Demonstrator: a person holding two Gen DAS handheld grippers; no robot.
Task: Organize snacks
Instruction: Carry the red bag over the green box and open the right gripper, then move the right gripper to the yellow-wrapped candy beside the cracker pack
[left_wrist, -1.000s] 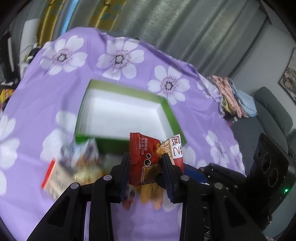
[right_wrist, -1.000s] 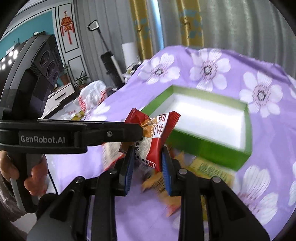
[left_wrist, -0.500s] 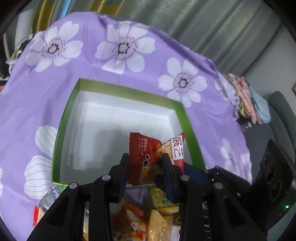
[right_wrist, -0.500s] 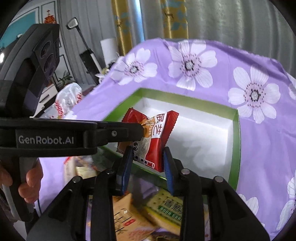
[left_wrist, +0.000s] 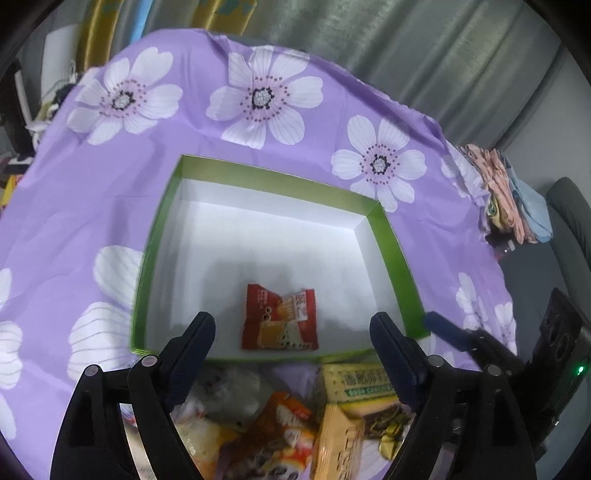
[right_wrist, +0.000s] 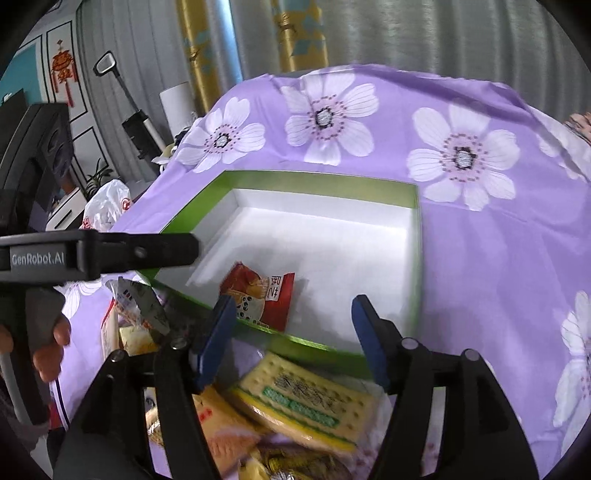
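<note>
1. Now the green box (left_wrist: 391, 236) on the purple cloth (left_wrist: 110, 177) holds one red snack packet (left_wrist: 280, 318) — flat near its front wall.
2. Left gripper (left_wrist: 291, 328) and right gripper (right_wrist: 291, 310) have just been opening, nothing between them — back out before reaching for the snack pile (left_wrist: 295, 417).

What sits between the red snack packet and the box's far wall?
Nothing: bare white floor of the green box lies beyond the red packet, seen in both wrist views.
</note>
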